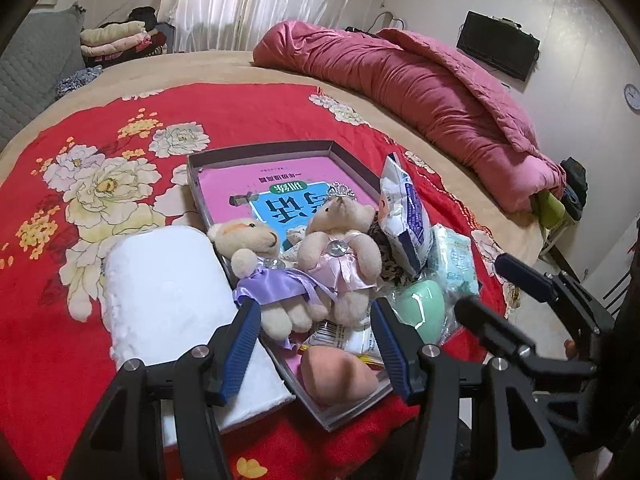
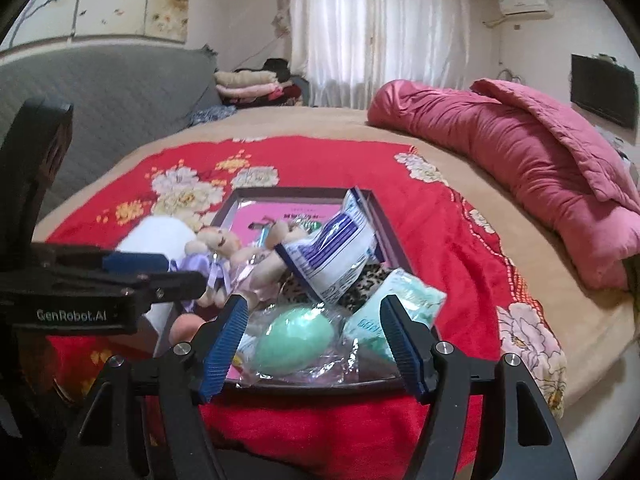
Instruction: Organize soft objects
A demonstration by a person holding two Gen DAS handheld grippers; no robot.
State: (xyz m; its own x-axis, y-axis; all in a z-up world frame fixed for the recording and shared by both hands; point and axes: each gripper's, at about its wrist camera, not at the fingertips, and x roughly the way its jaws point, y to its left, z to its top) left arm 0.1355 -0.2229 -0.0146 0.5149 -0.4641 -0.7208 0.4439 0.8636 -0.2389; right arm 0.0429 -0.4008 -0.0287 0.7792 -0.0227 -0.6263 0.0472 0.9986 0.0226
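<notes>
A shallow dark tray lies on the red floral blanket and holds a pink book, a teddy bear in a purple dress, a teddy bear in a pink dress with a tiara, a peach sponge, a green egg-shaped sponge in plastic, a blue-and-white packet and a pale green tissue pack. A white rolled towel lies left of the tray. My left gripper is open above the tray's near end, by the bears' feet. My right gripper is open around the green sponge without touching it.
A rolled pink quilt lies along the bed's right side. Folded clothes are stacked at the far left by a grey headboard. A dark screen hangs on the right wall. The bed edge is just below the tray.
</notes>
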